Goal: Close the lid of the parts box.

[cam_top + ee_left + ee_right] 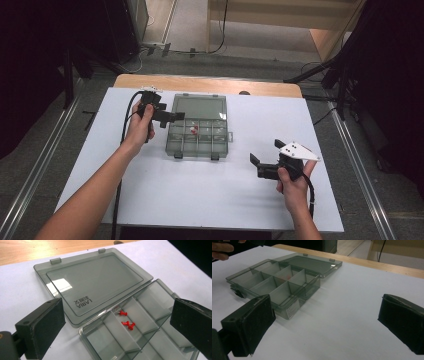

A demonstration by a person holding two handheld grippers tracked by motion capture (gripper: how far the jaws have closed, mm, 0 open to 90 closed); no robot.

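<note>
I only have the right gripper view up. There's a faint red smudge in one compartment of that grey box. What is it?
Observer: Three red push pins. The left gripper view shows them lying together in one compartment of the box.
Operator: Where is the other hand-held gripper?
Observer: In the high view, the left hand-held gripper is at the box's left edge, where the lid meets the tray. Its jaws are wide open.
Operator: Is anything written on the lid?
Observer: Yes. The lid lies flat and open, and the left gripper view shows a small line of print on it, upside down from there.
</note>
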